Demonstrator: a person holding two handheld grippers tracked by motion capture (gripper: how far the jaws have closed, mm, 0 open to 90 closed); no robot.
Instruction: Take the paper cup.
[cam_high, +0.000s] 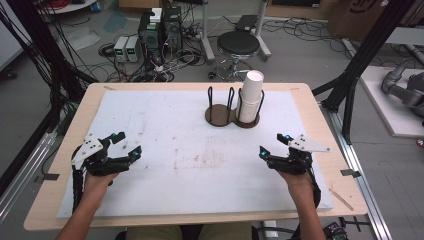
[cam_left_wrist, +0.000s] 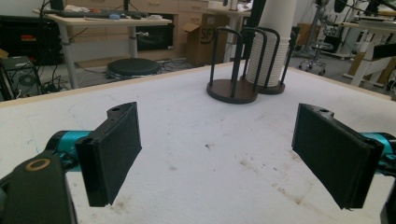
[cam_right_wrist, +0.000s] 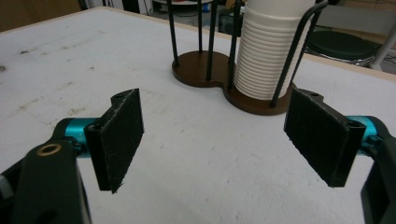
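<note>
Nearest us, we hold the left hand-held gripper (cam_high: 125, 146) and the right hand-held gripper (cam_high: 272, 145) low over the white table (cam_high: 165, 195), each with its jaws spread wide and nothing between them. Both point toward the far middle of the table, well apart from each other.

Farther out, right of centre, stands the stack of paper cups (cam_high: 250, 97), nested rim-down inside the right bay of a dark wire cup holder (cam_high: 220, 116) whose left bay is vacant. In the right gripper view the stack (cam_right_wrist: 268, 51) rises between thin black uprights.

We judge the cups light, thin-walled and easily crushed, with ribbed rims that give some grip. The top cup (cam_high: 254, 78) stands clear above the wires, so a gentle pinch across its sides there looks best; nested cups may cling and lift together.

How many cups are stacked we cannot count, and the stack's top is cut off in both gripper views.
</note>
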